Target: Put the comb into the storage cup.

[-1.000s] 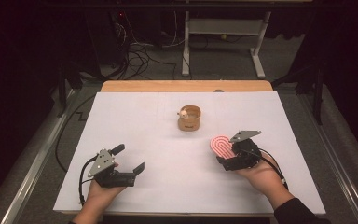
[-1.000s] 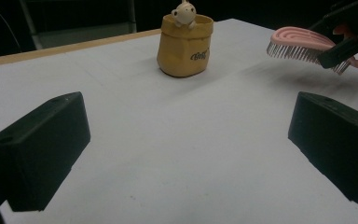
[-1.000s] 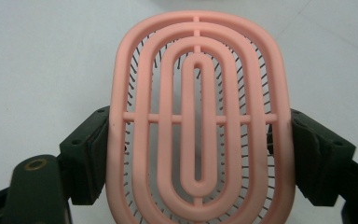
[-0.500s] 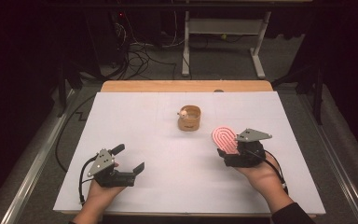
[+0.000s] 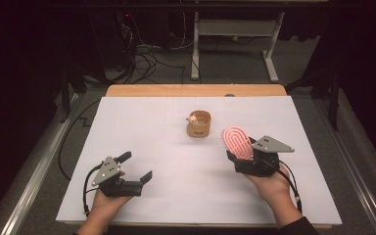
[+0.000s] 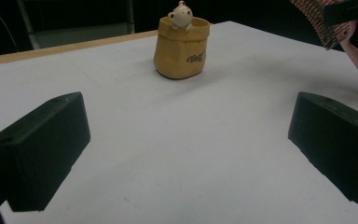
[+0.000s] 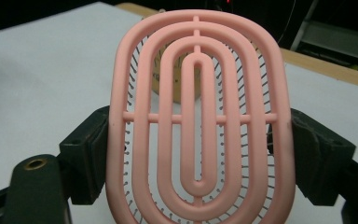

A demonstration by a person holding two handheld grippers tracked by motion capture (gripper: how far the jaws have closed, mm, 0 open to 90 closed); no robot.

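High view: right gripper (image 5: 247, 159) at 4 o'clock clamps the pink hairbrush (image 5: 237, 142), tipped toward the yellow pot (image 5: 199, 124) at centre. Left gripper (image 5: 129, 169) at 8 o'clock, jaws wide, empty.

Left gripper view: jaws wide apart over bare table (image 6: 205, 140); brush cut off at 1 o'clock.

Right gripper view: jaws pinch the brush edges; the brush mostly hides the pot.

Pink hairbrush (image 5: 237, 142): oval head of concentric pink plastic loops joined by a cross rib, thin dark bristles showing through the gaps from the far side. It is held off the white table, head tilted up and away from the person, its two long edges pinched between the jaws of the right gripper (image 5: 247, 159) at the table's right. It sits near the small tan pot (image 5: 199, 124), slightly nearer the person, not touching.
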